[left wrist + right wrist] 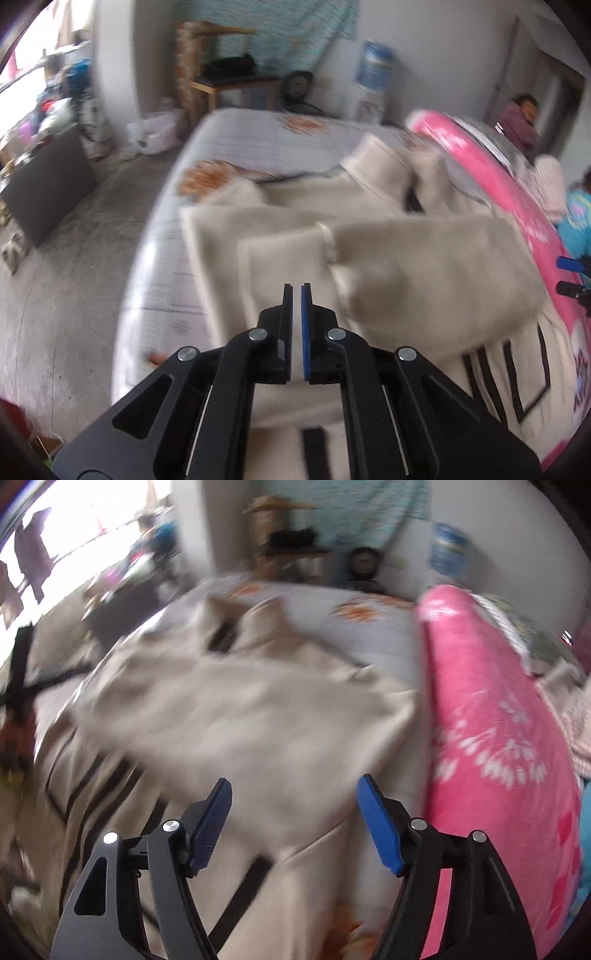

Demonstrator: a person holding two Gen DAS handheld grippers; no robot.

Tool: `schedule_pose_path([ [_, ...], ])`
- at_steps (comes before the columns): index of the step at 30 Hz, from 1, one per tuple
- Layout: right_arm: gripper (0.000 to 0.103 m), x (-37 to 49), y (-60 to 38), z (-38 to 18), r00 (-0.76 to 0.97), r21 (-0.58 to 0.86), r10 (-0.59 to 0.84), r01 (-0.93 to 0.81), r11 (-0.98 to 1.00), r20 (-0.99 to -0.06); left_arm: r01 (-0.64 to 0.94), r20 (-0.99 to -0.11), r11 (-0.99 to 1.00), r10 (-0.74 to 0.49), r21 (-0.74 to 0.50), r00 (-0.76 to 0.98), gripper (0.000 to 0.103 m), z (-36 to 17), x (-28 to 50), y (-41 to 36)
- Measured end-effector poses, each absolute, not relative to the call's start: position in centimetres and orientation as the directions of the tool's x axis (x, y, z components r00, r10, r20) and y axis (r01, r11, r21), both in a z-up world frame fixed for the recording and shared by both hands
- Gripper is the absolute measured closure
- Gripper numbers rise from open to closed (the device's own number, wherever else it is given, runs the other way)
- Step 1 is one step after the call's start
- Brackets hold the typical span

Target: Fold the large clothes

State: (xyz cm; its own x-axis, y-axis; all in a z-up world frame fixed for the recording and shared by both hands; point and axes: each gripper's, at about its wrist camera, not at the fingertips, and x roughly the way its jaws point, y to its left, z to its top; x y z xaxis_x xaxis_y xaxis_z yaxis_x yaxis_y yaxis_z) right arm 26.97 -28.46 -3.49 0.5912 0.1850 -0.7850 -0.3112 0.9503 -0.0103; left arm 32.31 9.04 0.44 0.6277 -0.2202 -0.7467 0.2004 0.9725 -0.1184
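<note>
A large beige garment with black stripes lies spread on a bed that has a white sheet with orange flowers. One flap is folded over its middle. My left gripper hovers just above the folded cloth, its pads a narrow slit apart with nothing between them. In the right wrist view the same garment fills the middle, blurred. My right gripper stands wide open above it. Its blue pads hold nothing.
A rolled pink blanket runs along the bed's right side, close to the garment. A person sits near the doorway at far right. Beyond the bed are a water dispenser and a wooden table. Concrete floor lies left.
</note>
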Motion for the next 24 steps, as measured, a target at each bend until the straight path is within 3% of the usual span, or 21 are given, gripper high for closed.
schedule_pose_path([
  [1,0.034,26.5,-27.8,-4.0,0.578,-0.021,0.183,-0.329,0.944,-0.795,0.211,-0.769,0.972,-0.216,-0.108,0.602,0.087,-0.1,32.4,8.4],
  [3,0.034,25.7,-26.7,-5.7,0.545,-0.048,0.158,-0.345,0.937,-0.824,0.19,-0.814,0.979,-0.165,-0.069,0.557,0.082,-1.7,32.8,7.6],
  [7,0.034,26.3,-27.4,-9.0,0.463,-0.057,0.081,-0.276,0.96,-0.883,0.166,-0.809,0.984,-0.145,-0.06,0.569,0.076,-2.0,32.5,8.1],
  [11,0.034,25.1,-27.3,-6.9,0.49,-0.048,0.071,-0.226,0.973,-0.869,0.145,-0.809,0.988,-0.133,-0.06,0.573,0.072,-0.7,30.8,9.4],
  [16,0.024,21.2,-25.8,-4.9,0.522,-0.004,0.09,-0.177,0.984,-0.848,0.175,-0.799,0.985,-0.115,-0.013,0.59,0.05,1.4,26.7,9.4],
  [19,0.019,17.9,-24.7,-4.8,0.537,0.049,0.13,-0.162,0.986,-0.833,0.19,-0.796,0.981,-0.096,0.025,0.597,0.043,2.1,23.0,8.9],
  [24,0.019,12.4,-21.3,-6.4,0.568,0.019,0.104,-0.153,0.988,-0.817,0.211,-0.79,0.974,-0.065,0.083,0.609,0.029,1.2,16.8,7.1],
])
